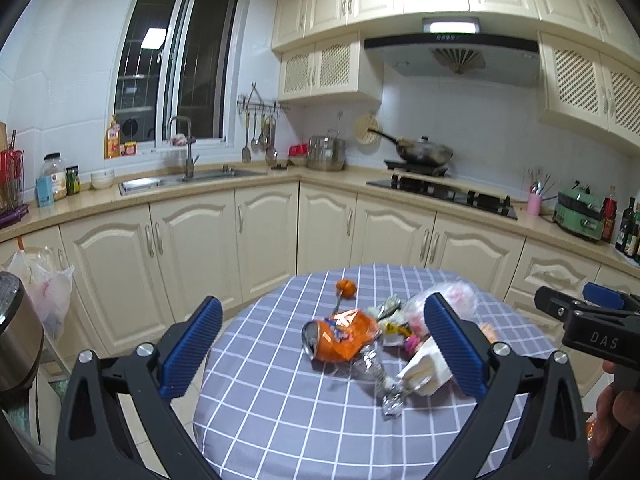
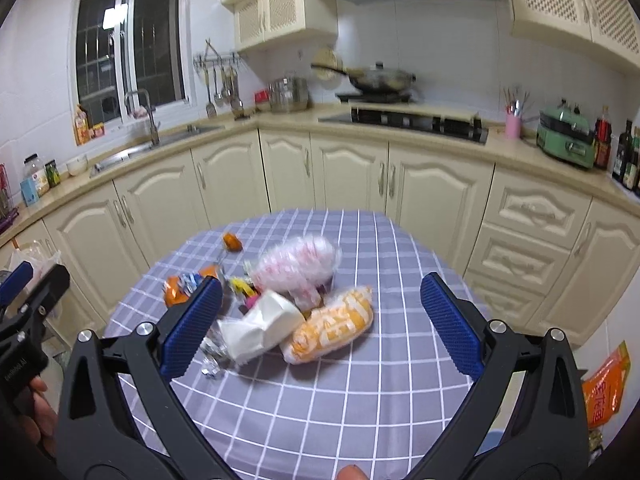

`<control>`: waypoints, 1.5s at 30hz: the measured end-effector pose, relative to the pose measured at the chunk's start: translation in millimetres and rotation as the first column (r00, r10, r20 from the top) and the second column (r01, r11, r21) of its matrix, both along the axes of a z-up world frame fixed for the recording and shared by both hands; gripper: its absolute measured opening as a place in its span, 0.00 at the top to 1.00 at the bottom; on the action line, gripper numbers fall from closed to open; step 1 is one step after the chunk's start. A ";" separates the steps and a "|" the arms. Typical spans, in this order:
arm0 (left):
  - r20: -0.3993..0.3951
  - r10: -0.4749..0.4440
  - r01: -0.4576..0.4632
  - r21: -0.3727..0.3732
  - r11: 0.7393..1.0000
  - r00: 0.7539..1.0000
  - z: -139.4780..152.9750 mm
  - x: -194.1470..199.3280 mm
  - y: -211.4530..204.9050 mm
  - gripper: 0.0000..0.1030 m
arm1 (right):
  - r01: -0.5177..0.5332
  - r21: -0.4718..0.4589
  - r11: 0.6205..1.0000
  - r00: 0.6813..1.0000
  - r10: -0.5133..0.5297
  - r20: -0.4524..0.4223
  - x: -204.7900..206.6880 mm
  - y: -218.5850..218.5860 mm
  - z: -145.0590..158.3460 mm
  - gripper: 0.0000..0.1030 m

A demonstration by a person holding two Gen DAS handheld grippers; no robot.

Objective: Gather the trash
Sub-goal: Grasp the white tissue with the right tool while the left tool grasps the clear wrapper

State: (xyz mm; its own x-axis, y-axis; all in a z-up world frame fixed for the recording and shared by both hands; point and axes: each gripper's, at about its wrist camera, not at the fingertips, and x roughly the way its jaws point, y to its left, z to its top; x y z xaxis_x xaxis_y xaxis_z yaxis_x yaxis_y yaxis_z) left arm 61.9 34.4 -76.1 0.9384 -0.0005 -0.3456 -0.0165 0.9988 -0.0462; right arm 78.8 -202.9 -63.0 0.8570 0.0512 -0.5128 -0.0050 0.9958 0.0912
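A pile of trash lies on a round table with a grey-blue checked cloth (image 1: 280, 408) (image 2: 360, 392). It holds a crushed orange can (image 1: 338, 334) (image 2: 178, 288), a white crumpled paper (image 1: 424, 368) (image 2: 264, 326), a foil wrapper (image 1: 380, 376), a clear pink-printed plastic bag (image 2: 298, 266) (image 1: 452, 294), and an orange-white snack packet (image 2: 332, 326). A small orange piece (image 1: 345, 288) (image 2: 232, 241) lies apart at the far side. My left gripper (image 1: 322, 346) is open above the can. My right gripper (image 2: 320, 320) is open above the packet and paper.
Cream kitchen cabinets and a counter with sink (image 1: 188, 180) and stove (image 1: 440, 194) run behind the table. A steel bin (image 1: 16, 332) and white plastic bags (image 1: 44, 284) stand at the left. An orange packet (image 2: 606, 388) lies on the floor at the right.
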 end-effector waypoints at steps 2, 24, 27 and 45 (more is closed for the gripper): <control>-0.024 0.003 -0.003 0.002 1.000 1.000 -10.0 6.8 1.3 0.04 | -0.023 0.016 1.000 0.999 0.024 -0.033 6.9 2.8 -11.3 0.06; -0.228 0.003 0.010 0.055 0.998 0.974 -80.8 47.4 -3.7 0.04 | -0.157 0.182 0.971 0.960 0.193 -0.203 69.4 32.2 -81.2 0.50; -0.257 -0.035 0.054 0.069 0.996 0.966 -84.9 53.7 -22.2 0.04 | -0.159 0.213 0.964 0.965 0.197 -0.172 57.5 16.0 -76.5 0.50; -0.426 -0.214 0.243 0.015 0.970 0.879 -124.3 101.1 -73.3 0.74 | -0.078 0.322 0.944 0.994 0.097 -0.045 -8.5 -81.9 -46.1 0.50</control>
State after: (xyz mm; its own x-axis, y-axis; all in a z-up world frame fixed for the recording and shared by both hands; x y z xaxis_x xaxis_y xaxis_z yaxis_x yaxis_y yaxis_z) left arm 163.1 -39.0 -200.3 0.6828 -0.1610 -0.7126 0.2097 0.9776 -0.0199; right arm 70.3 -284.8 -109.1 0.8105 0.2938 -0.5068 -0.0756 0.9104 0.4068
